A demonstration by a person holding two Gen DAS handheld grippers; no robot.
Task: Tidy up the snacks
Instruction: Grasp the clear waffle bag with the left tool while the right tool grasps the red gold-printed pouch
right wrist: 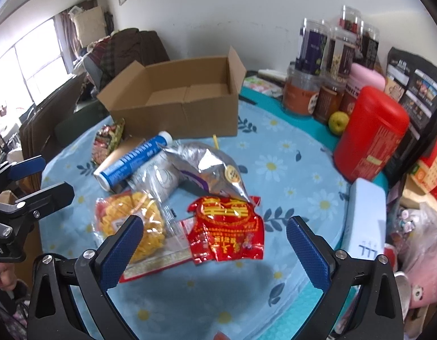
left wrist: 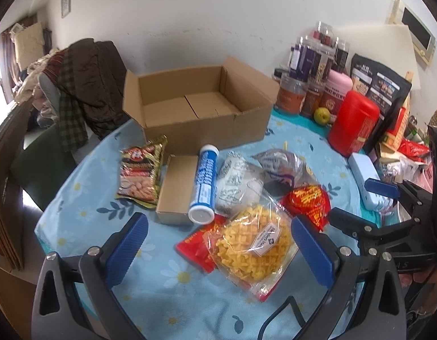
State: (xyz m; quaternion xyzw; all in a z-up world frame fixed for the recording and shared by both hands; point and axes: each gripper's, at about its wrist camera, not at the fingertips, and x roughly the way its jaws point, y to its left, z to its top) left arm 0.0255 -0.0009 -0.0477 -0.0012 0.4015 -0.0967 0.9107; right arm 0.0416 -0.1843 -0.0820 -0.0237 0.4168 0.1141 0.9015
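Observation:
An open empty cardboard box (left wrist: 190, 104) (right wrist: 173, 99) stands at the back of the table. In front of it lie snacks: a gold-and-red packet (left wrist: 140, 170), a small brown carton (left wrist: 177, 188), a blue-and-white tube (left wrist: 204, 184) (right wrist: 133, 161), a white packet (left wrist: 235, 187), a silver bag (left wrist: 280, 167) (right wrist: 210, 170), a red packet (left wrist: 309, 204) (right wrist: 227, 229) and a clear bag of yellow snacks (left wrist: 252, 246) (right wrist: 133, 223). My left gripper (left wrist: 218, 246) is open above the yellow bag. My right gripper (right wrist: 214, 252) is open above the red packet.
A red canister (left wrist: 354, 124) (right wrist: 371, 136), jars (right wrist: 317, 85), a green apple (right wrist: 338, 121) and a pale blue case (right wrist: 365, 215) crowd the right side. A chair with clothes (left wrist: 85, 85) stands behind the table at left. The tablecloth (right wrist: 289, 155) is blue with daisies.

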